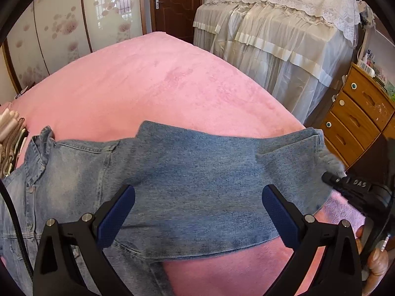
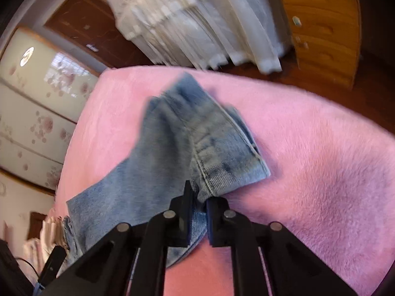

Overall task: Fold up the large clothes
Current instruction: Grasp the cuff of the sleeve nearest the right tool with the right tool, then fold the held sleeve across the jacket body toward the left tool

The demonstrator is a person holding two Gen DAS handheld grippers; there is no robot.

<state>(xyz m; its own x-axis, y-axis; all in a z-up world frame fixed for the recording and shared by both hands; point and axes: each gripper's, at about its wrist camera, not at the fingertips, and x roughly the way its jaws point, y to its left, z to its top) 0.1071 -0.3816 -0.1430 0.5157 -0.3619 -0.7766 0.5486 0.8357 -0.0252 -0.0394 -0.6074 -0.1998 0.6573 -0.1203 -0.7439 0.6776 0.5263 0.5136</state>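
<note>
Faded, matt denim jacket (image 1: 197,172) lies on a fuzzy pink plush blanket (image 1: 148,79) near a glossy wooden dresser (image 1: 358,113).

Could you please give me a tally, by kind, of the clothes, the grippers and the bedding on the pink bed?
Denim garments: 1, the denim jacket
Grippers: 2, the left gripper open above the denim, the right gripper shut on the cuff
Bed covers: 1, the pink blanket
Stacks of folded fabric: 1, the folded pile at the bed's edge
Total: 5

A home bedroom: pink-blanketed bed (image 1: 148,79), floral sliding wardrobe (image 1: 61,24), wooden drawer chest (image 1: 358,118), lace-draped furniture (image 1: 284,24)
</note>
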